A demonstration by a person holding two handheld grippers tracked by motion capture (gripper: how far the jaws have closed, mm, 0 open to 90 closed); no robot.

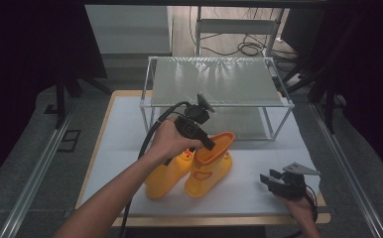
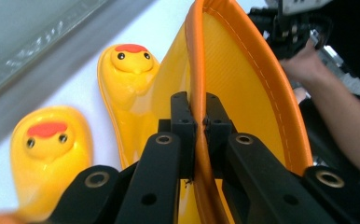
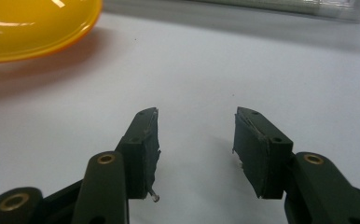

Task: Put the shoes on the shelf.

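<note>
Two yellow rubber boots with duck faces stand side by side on the white surface [image 1: 279, 148], toes toward the person; the right boot [image 1: 210, 168] has an orange rim at its opening; the left boot [image 1: 167, 176] sits just beside it, touching or nearly so, partly hidden by the forearm.

Left gripper [image 1: 210, 145] held from above by the left hand [image 1: 172, 141]; jaws pressed together on the orange rim of the right boot; left gripper view confirms it: the rim [image 2: 197, 93] runs between the two black pads, pinched from both sides; both duck faces show beyond, on the toes of the boots.

Right gripper [image 1: 269, 181] rests low at the near right corner of the surface, well apart from the boots, held by the right hand [image 1: 298, 206]; jaws spread with nothing between them; right gripper view shows bare white surface between the pads, and a curve of yellow boot [image 3: 33, 28] at upper left.

Behind the boots, a low white-framed shelf [image 1: 214, 82] with a frosted top; a lower level beneath it.
</note>
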